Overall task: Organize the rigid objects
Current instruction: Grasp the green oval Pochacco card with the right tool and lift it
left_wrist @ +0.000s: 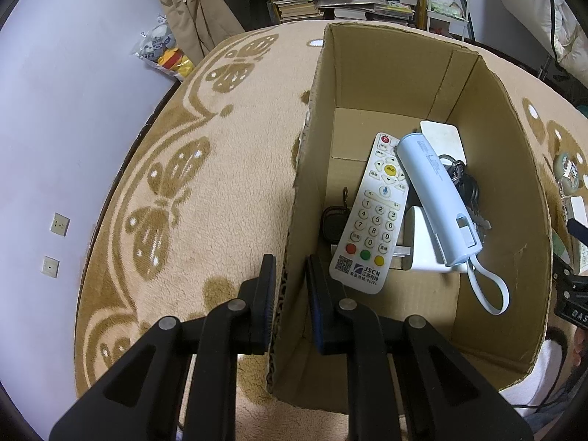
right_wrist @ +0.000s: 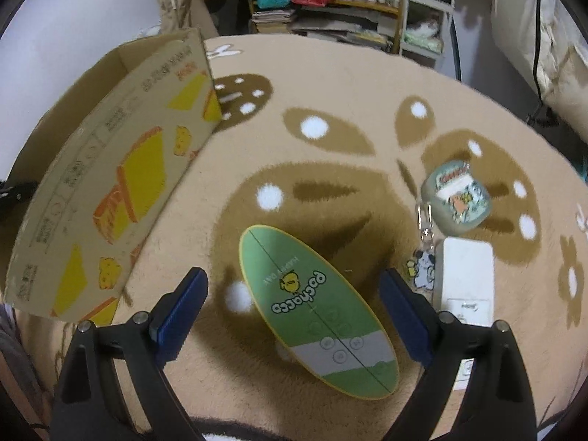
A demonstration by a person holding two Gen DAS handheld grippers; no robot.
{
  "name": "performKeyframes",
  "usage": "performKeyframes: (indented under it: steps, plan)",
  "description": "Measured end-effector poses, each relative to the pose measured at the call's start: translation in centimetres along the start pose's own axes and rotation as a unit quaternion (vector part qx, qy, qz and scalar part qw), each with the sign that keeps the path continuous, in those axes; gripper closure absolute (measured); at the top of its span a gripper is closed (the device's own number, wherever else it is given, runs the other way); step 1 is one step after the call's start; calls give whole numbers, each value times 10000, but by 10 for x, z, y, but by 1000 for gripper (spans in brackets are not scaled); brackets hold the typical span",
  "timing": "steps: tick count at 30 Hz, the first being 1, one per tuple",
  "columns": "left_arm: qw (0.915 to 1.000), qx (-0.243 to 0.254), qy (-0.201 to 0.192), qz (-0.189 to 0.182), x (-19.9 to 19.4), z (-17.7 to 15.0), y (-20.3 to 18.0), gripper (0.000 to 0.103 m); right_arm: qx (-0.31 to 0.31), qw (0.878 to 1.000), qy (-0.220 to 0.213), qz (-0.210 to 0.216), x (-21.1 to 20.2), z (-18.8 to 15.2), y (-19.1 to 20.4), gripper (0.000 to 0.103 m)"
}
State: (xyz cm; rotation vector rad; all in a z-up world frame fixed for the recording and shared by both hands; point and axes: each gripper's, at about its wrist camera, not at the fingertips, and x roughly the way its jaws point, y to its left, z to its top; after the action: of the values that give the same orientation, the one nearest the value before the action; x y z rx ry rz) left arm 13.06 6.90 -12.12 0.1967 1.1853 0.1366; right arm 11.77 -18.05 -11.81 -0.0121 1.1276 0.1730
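An open cardboard box point(left_wrist: 367, 73) stands on a beige butterfly-patterned blanket point(left_wrist: 220, 191). It holds a white remote point(left_wrist: 371, 213), a pale blue power bank point(left_wrist: 437, 194), a bunch of keys point(left_wrist: 463, 180), a black fob point(left_wrist: 332, 224) and white items. My left gripper point(left_wrist: 292, 275) straddles the box's near left wall, its pads close against the cardboard. In the right wrist view, my right gripper point(right_wrist: 294, 275) is open, with a green oval Pochacco object point(right_wrist: 316, 308) lying on the blanket between its fingers. The box point(right_wrist: 110, 183) stands to the left.
Right of the green oval lie a green earbud case point(right_wrist: 457, 194) with a keychain charm point(right_wrist: 420, 268) and a white rectangular device point(right_wrist: 466, 283). Shelves of books point(left_wrist: 297, 0) and clutter stand behind the table. A white wall point(left_wrist: 55, 110) is at the left.
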Motion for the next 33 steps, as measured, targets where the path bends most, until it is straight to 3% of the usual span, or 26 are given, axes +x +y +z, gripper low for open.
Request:
performKeyframes:
  steps: [9, 20, 33]
  plan:
    - [10000, -13, 0, -17, 0, 0, 0, 87, 128, 9996, 236, -32, 20, -8, -9, 6]
    - [10000, -13, -1, -17, 0, 0, 0, 87, 65, 9995, 239, -211, 11, -12, 2, 41]
    - [10000, -17, -1, -22, 0, 0, 0, 87, 172, 9992, 346, -136, 10, -15, -2, 39]
